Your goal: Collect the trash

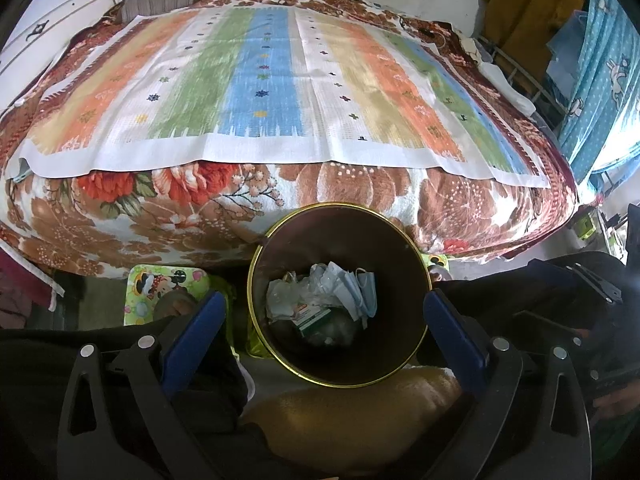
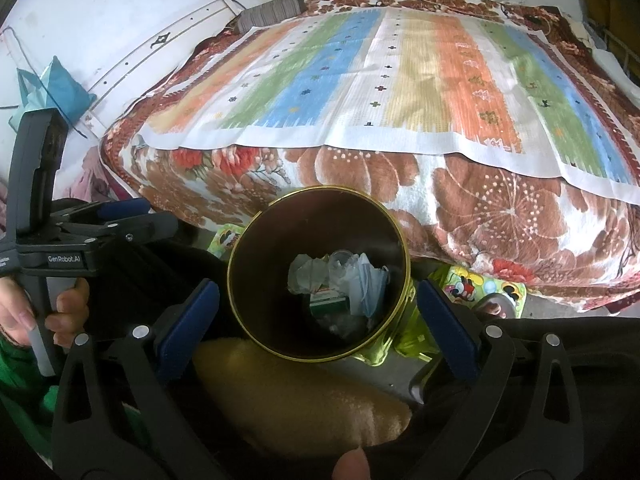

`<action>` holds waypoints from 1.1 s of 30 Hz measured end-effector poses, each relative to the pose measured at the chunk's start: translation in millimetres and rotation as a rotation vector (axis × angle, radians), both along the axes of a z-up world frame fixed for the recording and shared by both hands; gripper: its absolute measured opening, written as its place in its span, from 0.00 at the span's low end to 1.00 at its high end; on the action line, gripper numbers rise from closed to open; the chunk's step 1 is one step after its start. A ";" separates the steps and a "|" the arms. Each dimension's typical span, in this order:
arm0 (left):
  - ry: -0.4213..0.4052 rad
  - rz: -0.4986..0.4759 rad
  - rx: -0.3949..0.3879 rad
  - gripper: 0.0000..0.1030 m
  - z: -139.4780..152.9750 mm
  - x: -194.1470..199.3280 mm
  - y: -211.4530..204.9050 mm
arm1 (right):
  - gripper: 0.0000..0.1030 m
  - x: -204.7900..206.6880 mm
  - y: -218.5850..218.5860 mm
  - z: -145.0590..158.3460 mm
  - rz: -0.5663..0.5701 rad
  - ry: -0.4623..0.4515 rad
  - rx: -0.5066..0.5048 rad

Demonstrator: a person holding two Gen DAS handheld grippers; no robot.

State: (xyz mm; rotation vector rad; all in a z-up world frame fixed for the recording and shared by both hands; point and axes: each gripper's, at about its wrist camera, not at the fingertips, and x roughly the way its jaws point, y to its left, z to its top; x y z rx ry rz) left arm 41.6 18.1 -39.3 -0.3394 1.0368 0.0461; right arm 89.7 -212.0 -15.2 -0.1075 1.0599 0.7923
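A dark round bin [image 1: 320,240] with a gold rim stands on the floor against the bed. It holds blue face masks [image 1: 362,290], a green and white box [image 1: 314,316] and crumpled clear plastic [image 1: 284,292]. My left gripper [image 1: 324,334] hovers open above it with nothing between its blue pads [image 1: 196,332]. In the right wrist view the same bin [image 2: 320,216] lies below my open, empty right gripper [image 2: 318,320], with the masks [image 2: 370,284] and box [image 2: 326,304] inside. My left gripper [image 2: 132,216] shows at the left there, held by a hand [image 2: 64,308].
A bed [image 1: 240,208] with a floral blanket and a striped cloth [image 1: 260,92] fills the far side. A green cartoon mat [image 1: 160,286] lies on the floor beside the bin. A tan plush item [image 1: 352,412] and black trousers lie near me. Blue curtains [image 1: 600,80] hang at right.
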 end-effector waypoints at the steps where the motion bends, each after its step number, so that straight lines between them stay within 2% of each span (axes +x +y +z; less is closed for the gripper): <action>1: 0.000 0.001 -0.002 0.94 -0.2 0.1 0.0 | 0.92 -0.7 0.4 -0.8 0.001 0.001 0.001; 33: 0.011 -0.009 0.022 0.94 -4.4 0.5 -2.0 | 0.92 -0.1 1.0 -2.9 -0.003 0.017 0.010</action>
